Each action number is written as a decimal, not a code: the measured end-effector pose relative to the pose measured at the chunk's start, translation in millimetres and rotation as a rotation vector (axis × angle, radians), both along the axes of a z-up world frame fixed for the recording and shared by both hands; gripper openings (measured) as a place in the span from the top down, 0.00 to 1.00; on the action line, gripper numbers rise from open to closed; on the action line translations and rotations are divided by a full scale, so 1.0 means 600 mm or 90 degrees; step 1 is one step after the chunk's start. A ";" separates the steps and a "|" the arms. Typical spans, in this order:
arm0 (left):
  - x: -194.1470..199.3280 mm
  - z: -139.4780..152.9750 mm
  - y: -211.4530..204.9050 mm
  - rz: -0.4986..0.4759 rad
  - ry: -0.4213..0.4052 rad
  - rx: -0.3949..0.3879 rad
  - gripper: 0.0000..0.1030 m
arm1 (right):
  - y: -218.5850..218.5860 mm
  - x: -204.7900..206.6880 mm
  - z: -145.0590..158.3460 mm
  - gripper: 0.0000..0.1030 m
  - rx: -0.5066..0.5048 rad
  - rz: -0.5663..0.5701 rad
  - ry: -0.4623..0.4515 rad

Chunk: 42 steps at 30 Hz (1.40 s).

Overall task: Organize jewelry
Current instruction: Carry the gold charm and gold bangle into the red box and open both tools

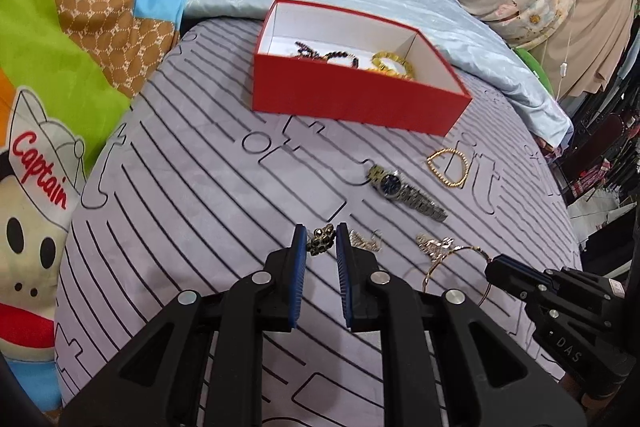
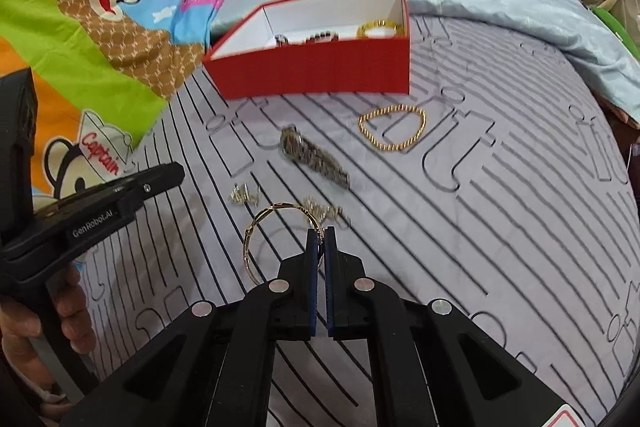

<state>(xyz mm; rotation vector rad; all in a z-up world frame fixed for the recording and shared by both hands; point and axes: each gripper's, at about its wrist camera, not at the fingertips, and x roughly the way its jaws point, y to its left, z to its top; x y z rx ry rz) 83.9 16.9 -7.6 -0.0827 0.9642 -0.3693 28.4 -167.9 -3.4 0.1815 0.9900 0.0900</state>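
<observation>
1. Left gripper: jaws narrow, closed on a dark beaded earring at the near edge of the striped sheet.
2. Right gripper: jaws pinched on a thin gold bangle.
3. Red box far centre, beads and a gold bracelet inside.
4. Watch and gold chain bracelet lie loose between box and grippers.

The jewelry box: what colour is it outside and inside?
The box is red outside, white inside; the left wrist view shows it best.
</observation>
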 end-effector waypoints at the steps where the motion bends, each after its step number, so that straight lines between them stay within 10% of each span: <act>1: 0.002 0.009 -0.002 -0.003 -0.005 -0.002 0.86 | -0.003 0.003 0.012 0.98 -0.002 -0.001 -0.011; 19: 0.154 0.117 -0.062 -0.014 -0.111 -0.015 0.86 | -0.070 0.172 0.130 0.98 -0.031 -0.026 -0.132; 42: 0.315 0.017 -0.111 -0.014 -0.053 -0.002 0.86 | -0.050 0.370 0.016 0.98 -0.021 -0.004 -0.055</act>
